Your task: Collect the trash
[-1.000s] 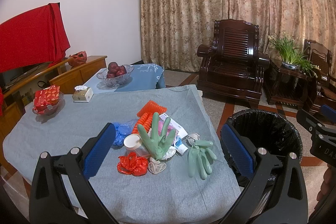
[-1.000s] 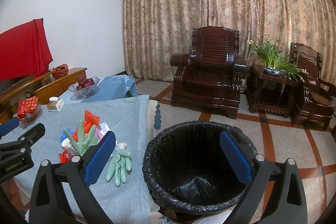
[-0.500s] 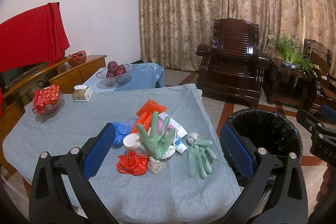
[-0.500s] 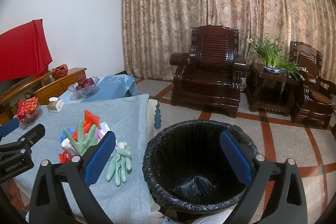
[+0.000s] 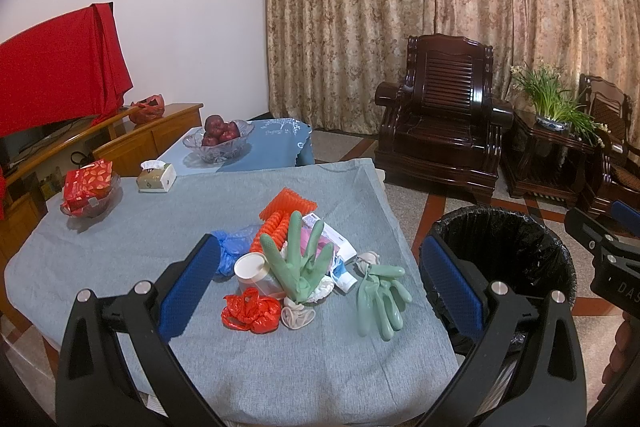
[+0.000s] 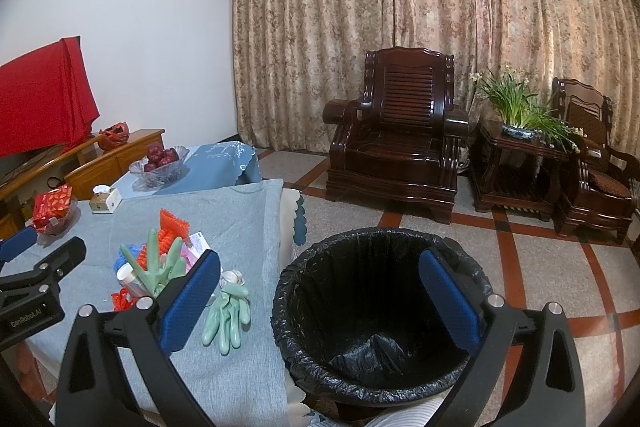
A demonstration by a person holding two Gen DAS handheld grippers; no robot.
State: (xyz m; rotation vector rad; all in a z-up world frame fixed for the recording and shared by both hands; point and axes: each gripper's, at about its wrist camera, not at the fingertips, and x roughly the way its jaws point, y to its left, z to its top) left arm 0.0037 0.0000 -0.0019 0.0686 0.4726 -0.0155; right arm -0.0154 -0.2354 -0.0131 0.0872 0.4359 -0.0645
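Bin (image 6: 384,311) holds only its black liner (image 6: 372,351), seemingly.

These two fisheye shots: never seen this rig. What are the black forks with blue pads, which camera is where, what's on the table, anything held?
No robot arm: a person holds a two-finger gripper in each hand, each with a camera looking along its fingers. The left gripper looks over the grey table; the right gripper looks into the black-lined bin beside the table.

Both are open and hold nothing.

The trash pile: an upright green glove, a flat green glove, a red bag, a paper cup, orange netting. Farther back: a tissue box and a fruit bowl.
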